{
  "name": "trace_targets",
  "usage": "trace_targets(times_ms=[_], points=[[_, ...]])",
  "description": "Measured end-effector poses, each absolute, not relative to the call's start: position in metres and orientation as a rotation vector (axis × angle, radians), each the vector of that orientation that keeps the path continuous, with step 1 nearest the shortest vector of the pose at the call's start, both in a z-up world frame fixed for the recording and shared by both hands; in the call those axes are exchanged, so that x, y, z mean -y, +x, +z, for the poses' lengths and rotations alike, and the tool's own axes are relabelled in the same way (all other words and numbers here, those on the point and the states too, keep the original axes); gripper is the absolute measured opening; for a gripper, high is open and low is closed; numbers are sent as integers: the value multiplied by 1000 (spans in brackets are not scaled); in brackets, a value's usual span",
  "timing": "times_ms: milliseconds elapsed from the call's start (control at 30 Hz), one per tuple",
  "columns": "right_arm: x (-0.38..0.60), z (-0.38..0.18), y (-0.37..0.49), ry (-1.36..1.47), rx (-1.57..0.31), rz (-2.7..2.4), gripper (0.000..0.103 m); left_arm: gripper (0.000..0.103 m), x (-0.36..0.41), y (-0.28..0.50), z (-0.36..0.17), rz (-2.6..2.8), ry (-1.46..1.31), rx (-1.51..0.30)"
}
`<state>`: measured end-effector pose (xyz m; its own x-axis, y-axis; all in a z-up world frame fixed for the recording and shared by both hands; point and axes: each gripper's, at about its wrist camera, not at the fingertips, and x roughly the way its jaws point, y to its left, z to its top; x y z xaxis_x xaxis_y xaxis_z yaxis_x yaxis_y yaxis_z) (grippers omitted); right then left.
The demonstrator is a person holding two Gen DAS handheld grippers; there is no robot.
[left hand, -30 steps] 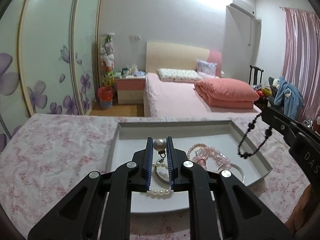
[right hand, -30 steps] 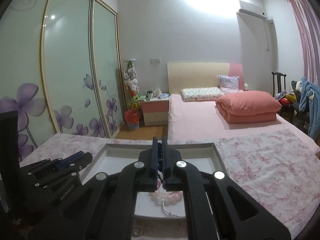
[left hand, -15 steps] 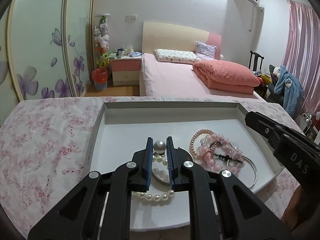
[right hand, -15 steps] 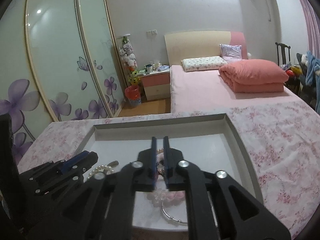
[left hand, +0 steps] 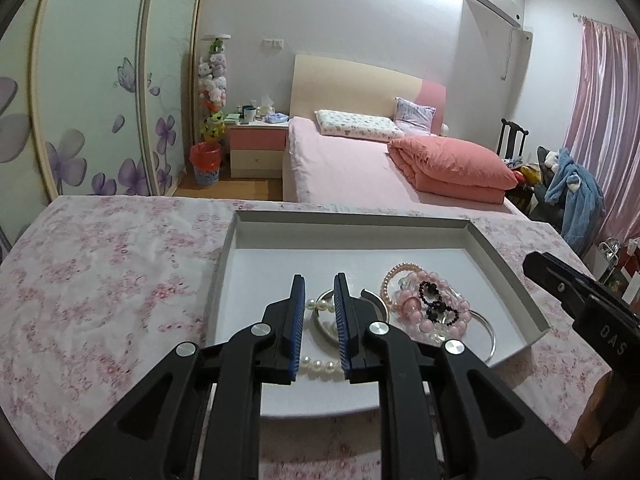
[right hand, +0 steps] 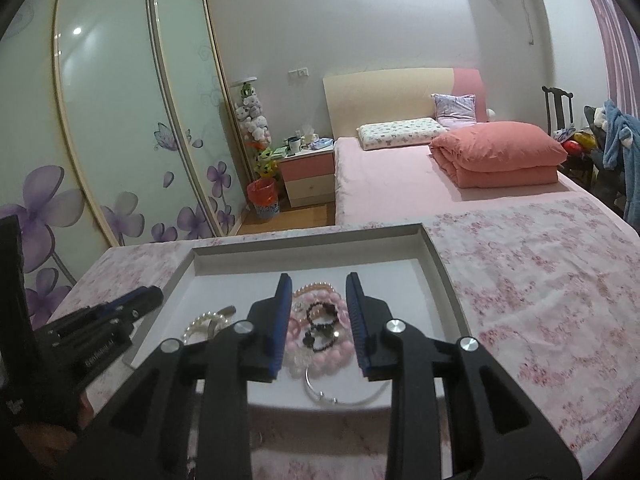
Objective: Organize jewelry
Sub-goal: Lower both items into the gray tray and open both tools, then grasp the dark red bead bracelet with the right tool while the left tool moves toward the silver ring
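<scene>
Inside tray [right hand: 442, 276] walls, right gripper [right hand: 319, 308] opening, perhaps above black beads [right hand: 322, 326].

Black bead bracelet [right hand: 320, 326], pink floral tablecloth [right hand: 540, 280]

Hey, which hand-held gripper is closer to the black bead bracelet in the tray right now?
Right. The right hand-held gripper, jaws opening, straddles the black bead bracelet; the left hand-held gripper is beside it, over the pearl strand.
</scene>
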<state>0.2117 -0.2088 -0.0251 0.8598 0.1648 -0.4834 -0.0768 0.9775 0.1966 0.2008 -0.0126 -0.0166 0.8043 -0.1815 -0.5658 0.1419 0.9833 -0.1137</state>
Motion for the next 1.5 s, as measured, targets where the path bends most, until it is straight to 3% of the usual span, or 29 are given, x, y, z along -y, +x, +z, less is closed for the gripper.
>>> trace_targets(times_ms=[400, 667, 700, 767, 933, 1300, 1333, 1400, 1467, 1500], points=[[209, -36, 173, 154, -584, 162, 29, 16, 1, 169, -18, -182, -86, -616], [174, -67, 151, 100, -761, 379, 30, 16, -20, 154, -15, -135, -124, -601], [167, -72, 149, 90, -784, 401, 32, 16, -23, 153, -14, -131, -128, -600], [155, -78, 146, 63, -812, 423, 46, 16, -26, 151, -13, -123, -135, -599], [131, -86, 141, -8, -837, 454, 56, 16, -31, 147, -11, -114, -144, -588], [104, -100, 150, -151, -881, 416, 60, 16, -37, 145, -11, -98, -161, -587], [103, -100, 150, -160, -880, 417, 58, 16, -37, 146, -12, -95, -165, -588], [103, -99, 149, -163, -874, 412, 43, 16, -38, 146, -13, -92, -170, -591], [108, -98, 151, -154, -872, 406, 22, 16, -39, 145, -14, -90, -173, -593], [111, -98, 151, -138, -874, 408, 21, 16, -39, 145, -15, -92, -174, -596]])
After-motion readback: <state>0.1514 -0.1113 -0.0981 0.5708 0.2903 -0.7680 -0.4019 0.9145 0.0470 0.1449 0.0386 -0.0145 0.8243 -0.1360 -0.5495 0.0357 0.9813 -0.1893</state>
